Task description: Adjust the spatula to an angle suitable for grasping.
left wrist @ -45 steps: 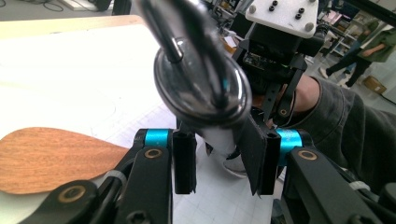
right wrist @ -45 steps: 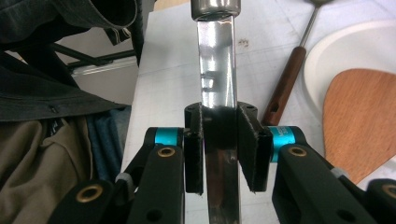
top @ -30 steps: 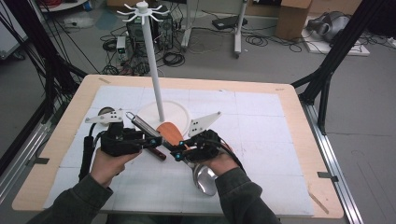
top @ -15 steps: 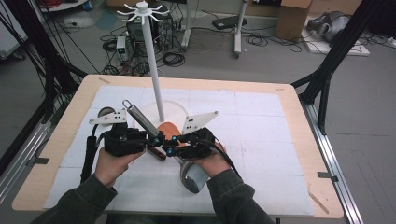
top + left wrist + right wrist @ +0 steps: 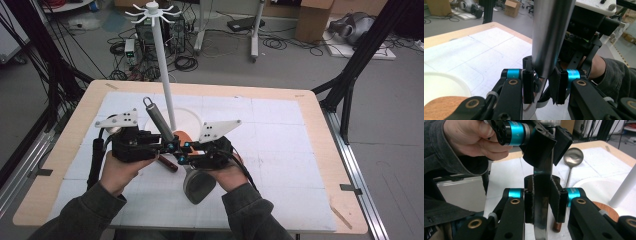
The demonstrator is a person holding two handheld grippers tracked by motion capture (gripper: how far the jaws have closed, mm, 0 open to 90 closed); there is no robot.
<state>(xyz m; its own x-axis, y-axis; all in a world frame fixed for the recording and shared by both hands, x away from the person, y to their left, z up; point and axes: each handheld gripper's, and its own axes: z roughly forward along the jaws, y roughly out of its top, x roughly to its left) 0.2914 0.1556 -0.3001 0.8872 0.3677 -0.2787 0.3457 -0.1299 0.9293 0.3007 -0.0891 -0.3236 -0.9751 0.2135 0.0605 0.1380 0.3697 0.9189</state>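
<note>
Both grippers hold one steel kitchen utensil (image 5: pixel 156 120) above the white mat. Its round handle with an end ring slants up and left, and its broad grey head (image 5: pixel 198 185) hangs low by the right hand. My left gripper (image 5: pixel 170 145) is shut on the thick round handle (image 5: pixel 551 37), its jaws having closed in over the last second; the pads (image 5: pixel 527 86) press on it. My right gripper (image 5: pixel 541 200) is shut on the flat shaft (image 5: pixel 541 195) just below, with the left gripper (image 5: pixel 546 142) directly above it.
A white pole rack (image 5: pixel 162 65) with hooks on top rises from a round white base (image 5: pixel 192 117) beside a wooden disc (image 5: pixel 606 211). A steel ladle (image 5: pixel 573 157) lies on the mat. A dark handle with a copper end (image 5: pixel 167 163) lies under the grippers.
The utensil's handle has swung up to a steeper slant. The left hand has risen a little. The grey head has moved in under the right hand.
</note>
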